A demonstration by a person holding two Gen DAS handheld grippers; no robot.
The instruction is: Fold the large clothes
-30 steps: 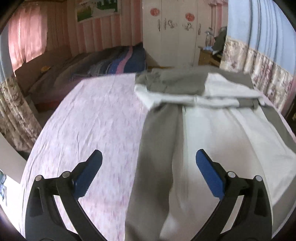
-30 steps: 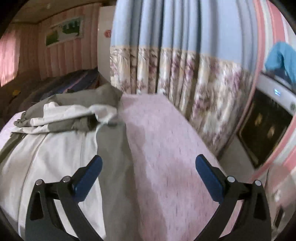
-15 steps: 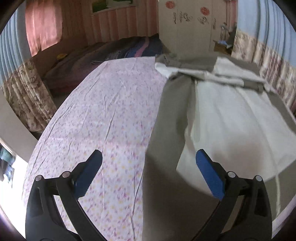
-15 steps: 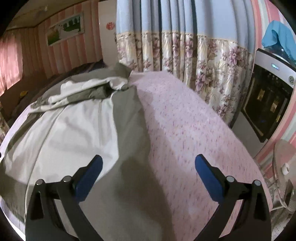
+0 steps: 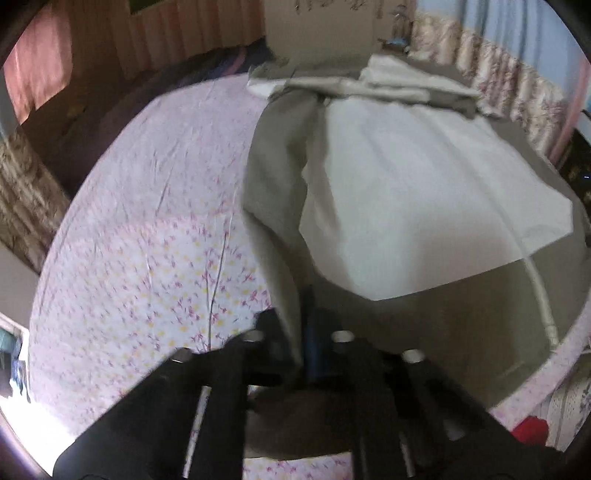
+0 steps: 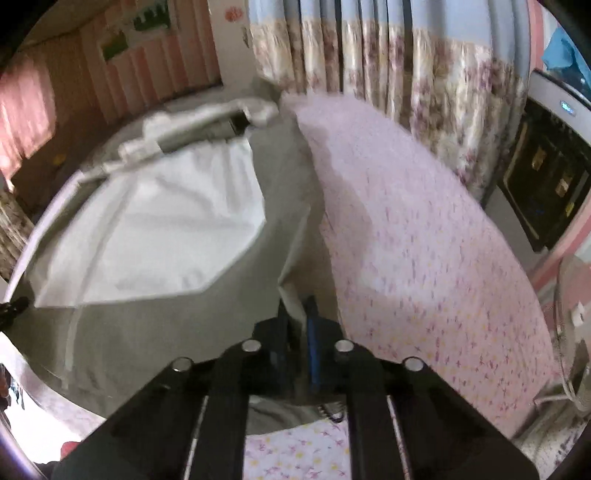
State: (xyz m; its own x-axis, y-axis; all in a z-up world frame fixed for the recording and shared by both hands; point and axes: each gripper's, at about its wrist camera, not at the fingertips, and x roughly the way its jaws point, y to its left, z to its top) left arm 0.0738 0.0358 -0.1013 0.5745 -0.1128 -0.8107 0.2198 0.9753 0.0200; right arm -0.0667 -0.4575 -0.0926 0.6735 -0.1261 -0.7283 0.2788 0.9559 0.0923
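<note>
A large grey and white garment [image 5: 406, 192] lies spread on the pink floral bed sheet [image 5: 147, 240], its far end folded over in a bunched strip [image 5: 369, 85]. My left gripper [image 5: 303, 332] is shut on the garment's near left grey edge. In the right wrist view the same garment [image 6: 166, 221] lies left of centre, and my right gripper [image 6: 299, 325] is shut on its near right grey edge. Both pinched corners are lifted slightly off the sheet [image 6: 424, 240].
Floral curtains [image 6: 406, 74] hang along the right side of the bed. A dark appliance [image 6: 546, 177] stands at the far right. A second bed with dark bedding [image 5: 166, 85] lies beyond, and a white wardrobe [image 5: 321, 26] stands at the back.
Both grippers were open above the garment. They have dropped to its near edge and closed, each pinching a grey corner. The near hem now bunches up at the jaws.
</note>
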